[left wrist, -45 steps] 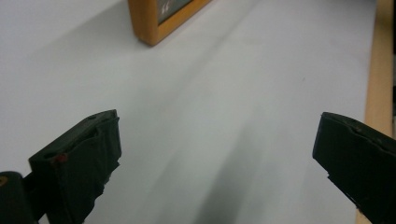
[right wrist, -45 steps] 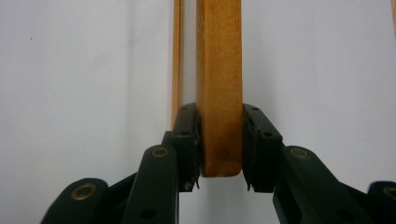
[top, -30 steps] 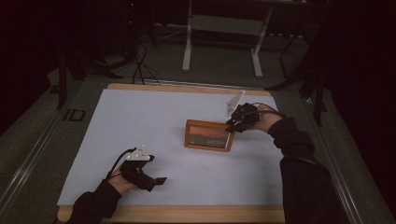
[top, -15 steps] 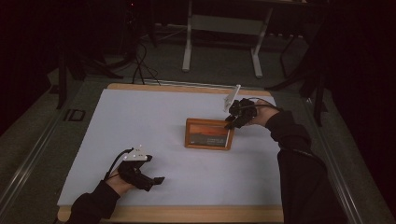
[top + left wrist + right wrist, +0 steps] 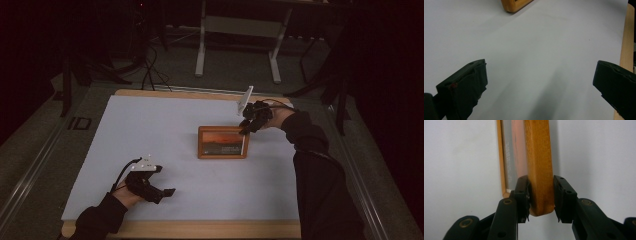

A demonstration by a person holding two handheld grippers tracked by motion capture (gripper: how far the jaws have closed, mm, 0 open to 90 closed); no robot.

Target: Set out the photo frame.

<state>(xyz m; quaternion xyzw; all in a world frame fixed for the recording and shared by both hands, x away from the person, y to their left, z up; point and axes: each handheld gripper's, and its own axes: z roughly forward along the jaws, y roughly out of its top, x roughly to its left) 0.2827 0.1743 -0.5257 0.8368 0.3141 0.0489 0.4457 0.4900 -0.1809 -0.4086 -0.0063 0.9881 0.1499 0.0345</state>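
Frame (image 5: 223, 142) lies long axis crosswise on the bench, my right gripper (image 5: 540, 197) pinching its right rail, left gripper (image 5: 536, 85) spread, well off its near-left corner.

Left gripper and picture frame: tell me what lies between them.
Nothing but bare white table cover. The high view shows the left gripper apart from the picture frame; the left gripper view shows bare cover up to the frame's corner.
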